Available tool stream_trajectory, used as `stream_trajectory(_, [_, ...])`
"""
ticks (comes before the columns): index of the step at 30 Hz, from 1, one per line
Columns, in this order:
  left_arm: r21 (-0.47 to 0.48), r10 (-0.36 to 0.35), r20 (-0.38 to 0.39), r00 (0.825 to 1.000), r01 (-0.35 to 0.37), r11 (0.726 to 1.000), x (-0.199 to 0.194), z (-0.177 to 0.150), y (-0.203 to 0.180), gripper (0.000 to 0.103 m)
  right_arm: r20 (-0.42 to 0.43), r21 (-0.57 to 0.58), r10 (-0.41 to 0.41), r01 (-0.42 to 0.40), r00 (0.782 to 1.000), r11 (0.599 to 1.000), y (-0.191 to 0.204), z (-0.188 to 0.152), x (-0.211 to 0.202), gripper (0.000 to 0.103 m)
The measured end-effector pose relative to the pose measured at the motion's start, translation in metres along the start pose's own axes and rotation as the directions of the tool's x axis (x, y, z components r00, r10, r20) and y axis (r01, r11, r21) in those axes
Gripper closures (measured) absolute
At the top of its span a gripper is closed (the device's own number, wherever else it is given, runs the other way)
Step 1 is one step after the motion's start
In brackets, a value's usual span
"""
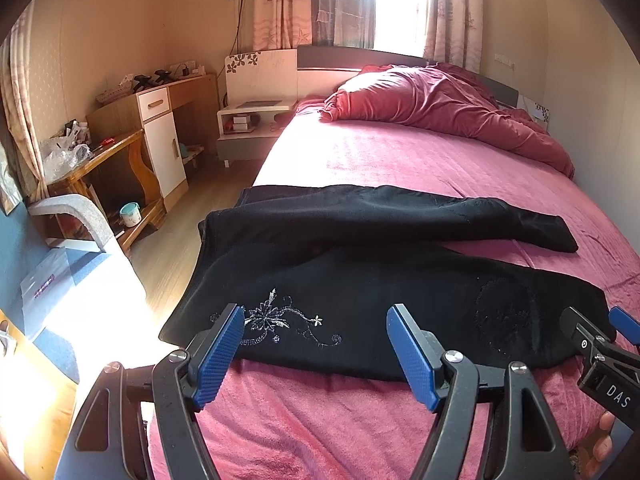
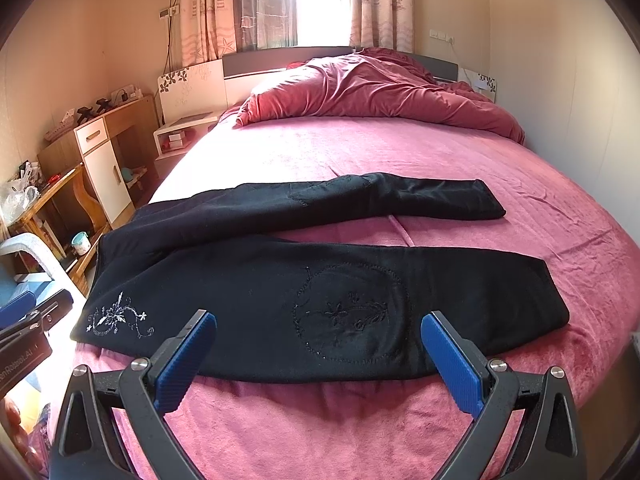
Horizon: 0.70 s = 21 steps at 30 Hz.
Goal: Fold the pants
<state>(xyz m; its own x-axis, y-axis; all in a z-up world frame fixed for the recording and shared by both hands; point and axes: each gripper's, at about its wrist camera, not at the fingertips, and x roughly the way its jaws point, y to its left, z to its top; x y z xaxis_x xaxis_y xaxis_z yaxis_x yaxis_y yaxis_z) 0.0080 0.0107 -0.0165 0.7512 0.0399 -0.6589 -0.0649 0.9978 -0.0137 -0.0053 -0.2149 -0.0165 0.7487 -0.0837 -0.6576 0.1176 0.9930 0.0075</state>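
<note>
Left gripper and right gripper: jaws spread wide, holding nothing, poised just short of the near hem. The black embroidered pants lie flat across the pink bedsheet, legs splayed apart. Soft, light, limp fabric; pinch the near leg's edge at two points.

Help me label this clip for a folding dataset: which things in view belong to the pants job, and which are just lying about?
Belongs to the job:
black pants, spread on the bed sheet
left gripper, open
right gripper, open

Just lying about:
red duvet, bunched at the headboard
bedside table
desk cabinet
small cup on a low shelf
plastic bags
</note>
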Motion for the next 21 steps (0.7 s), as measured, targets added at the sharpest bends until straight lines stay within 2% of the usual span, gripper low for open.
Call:
stream_trajectory(10, [-0.005,-0.005,-0.035,0.999,0.005,1.0,0.009,-0.005,0.002,0.028,-0.034,0.016,0.0,0.001,0.999,1.0,-0.006,-0.006,0.012,0.0])
stream_trajectory(15, [-0.01,-0.023,-0.073,0.997,0.022,1.0,0.018,-0.008,0.003,0.028,-0.074,0.09,0.054,-0.047,0.996,0.995,-0.02,-0.011,0.024,0.0])
stream_trajectory(18, [-0.028,-0.076,-0.092,0.993,0.074,0.997,0.025,-0.01,0.008,0.028,-0.106,0.153,0.095,-0.078,0.99,0.985,-0.037,-0.016,0.033,0.0])
stream_trajectory(21, [-0.098,-0.179,-0.153,0.972,0.165,0.981,0.042,-0.011,0.018,0.028,-0.164,0.222,0.146,-0.108,0.975,0.969,-0.063,-0.023,0.045,0.0])
